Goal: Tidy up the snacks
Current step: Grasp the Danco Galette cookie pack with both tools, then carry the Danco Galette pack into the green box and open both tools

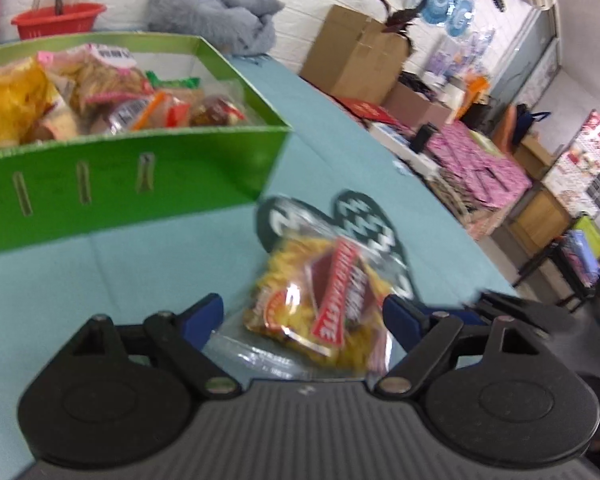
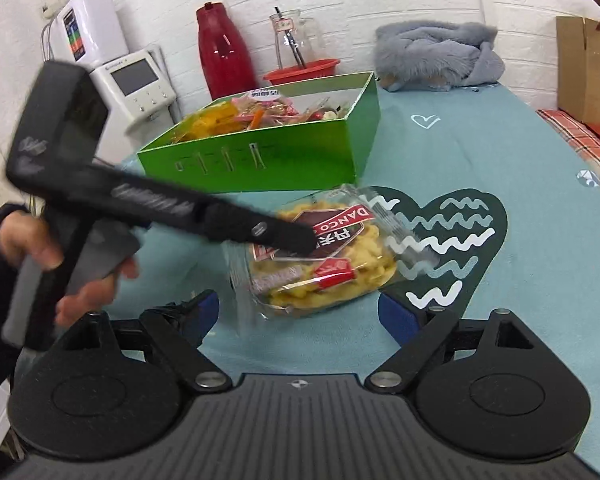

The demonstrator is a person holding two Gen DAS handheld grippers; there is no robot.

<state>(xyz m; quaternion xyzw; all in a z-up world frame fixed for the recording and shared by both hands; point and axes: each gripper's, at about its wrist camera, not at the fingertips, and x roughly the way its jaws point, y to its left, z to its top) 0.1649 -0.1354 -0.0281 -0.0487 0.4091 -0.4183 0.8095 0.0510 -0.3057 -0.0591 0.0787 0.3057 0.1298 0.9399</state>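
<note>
Two wide-open hand-held grippers, left [image 1: 302,312] and right [image 2: 298,312], flank one crinkly snack bag [image 2: 320,256].

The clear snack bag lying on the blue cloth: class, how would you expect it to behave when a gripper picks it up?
The snack bag is clear crinkled film, so it probably flexes and feels slippery. Its yellow pieces look loose and puffy, so it is likely light, and a hard squeeze might crush them. Lying flat on the tablecloth, it seems unlikely to roll.

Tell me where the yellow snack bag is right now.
The snack bag lies on the blue tablecloth, partly over its dark heart print, just in front of the green box, with the left gripper straddling it, open.
</note>
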